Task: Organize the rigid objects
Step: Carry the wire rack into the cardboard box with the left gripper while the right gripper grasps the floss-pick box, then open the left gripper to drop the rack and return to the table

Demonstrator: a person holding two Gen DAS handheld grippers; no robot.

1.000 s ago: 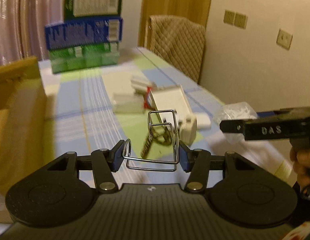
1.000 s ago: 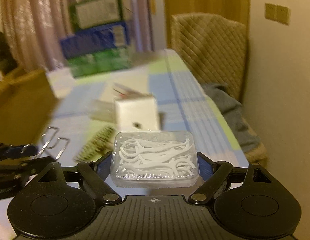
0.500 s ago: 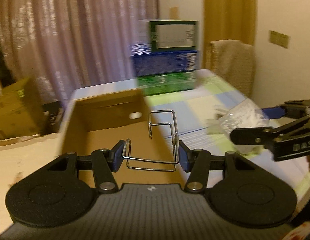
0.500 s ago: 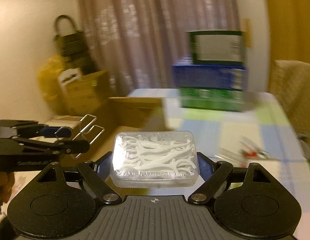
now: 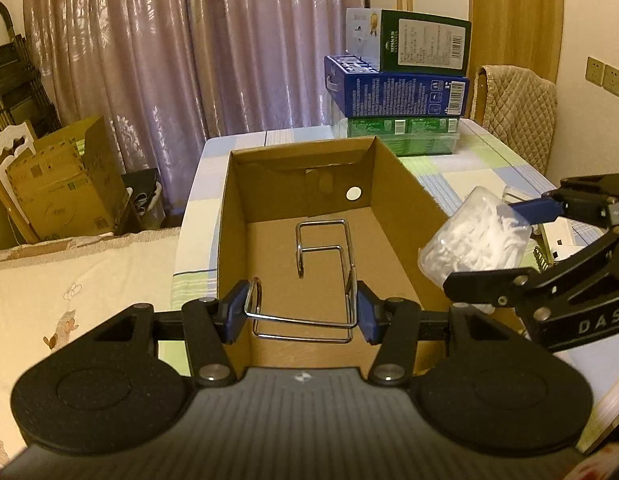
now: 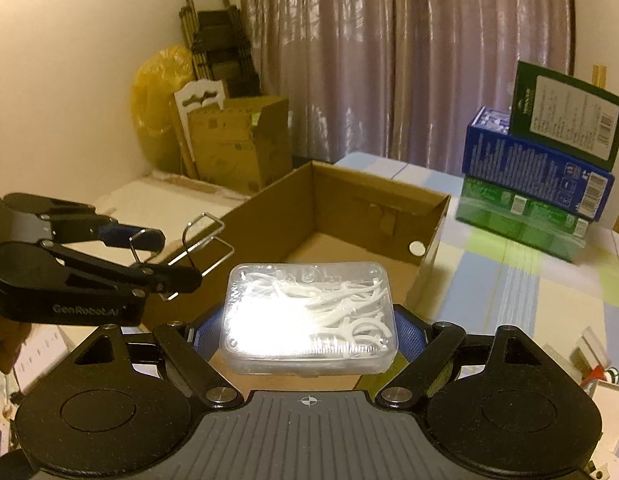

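Above the open brown cardboard box [image 5: 401, 184] on the bench, the left tool [image 5: 301, 316] clamps a bent chrome wire rack [image 5: 321, 268] while the right tool [image 6: 307, 330] clamps a clear plastic case of white floss picks [image 6: 309, 316].

I was working in a lived-in home room: mauve curtains [image 5: 189, 60] hung at 12 o'clock, a quilted chair [image 5: 517, 108] stood at 2 o'clock by wall sockets [image 5: 603, 76], and the desk [image 5: 489, 160] wore a checked cloth. An embroidered bedspread [image 5: 81, 280] lay at 9 o'clock, below stored cartons [image 5: 61, 184].
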